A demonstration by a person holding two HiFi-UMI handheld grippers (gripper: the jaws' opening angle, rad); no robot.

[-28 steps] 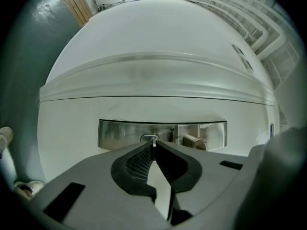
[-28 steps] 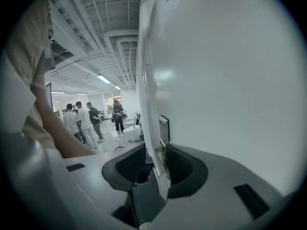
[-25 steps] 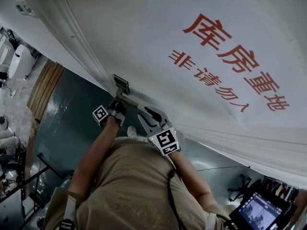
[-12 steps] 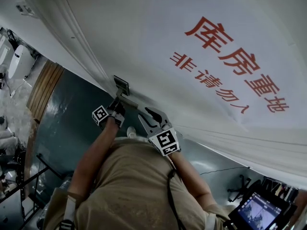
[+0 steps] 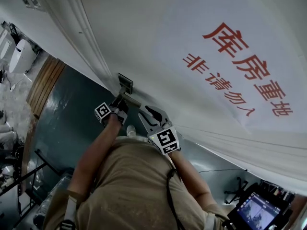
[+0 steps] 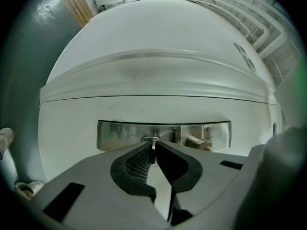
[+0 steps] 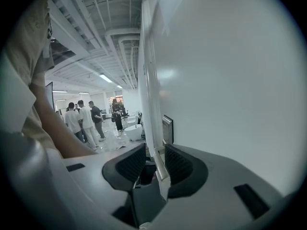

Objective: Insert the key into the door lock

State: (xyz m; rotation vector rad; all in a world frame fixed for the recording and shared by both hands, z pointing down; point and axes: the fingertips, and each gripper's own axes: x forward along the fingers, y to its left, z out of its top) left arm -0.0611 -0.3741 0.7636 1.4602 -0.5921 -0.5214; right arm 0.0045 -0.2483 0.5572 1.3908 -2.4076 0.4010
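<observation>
Now: left hand-held gripper [image 6: 152, 153] clamped on key [image 6: 153, 143] at lock plate [image 6: 120, 133]; right hand-held gripper [image 7: 154, 164] jaws apart.

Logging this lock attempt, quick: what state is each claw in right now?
Left claw: closed on the key.
Right claw: open.

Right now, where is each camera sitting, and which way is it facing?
Head view: on the person's head, looking steeply down along the door; torso, left gripper and right gripper show.
Left gripper view: on the left gripper, squarely facing the lock plate; its fingers pinch the key.
Right gripper view: on the right gripper, looking along the door; open fingers, forearm.
Shared: all three show the lock plate.
</observation>
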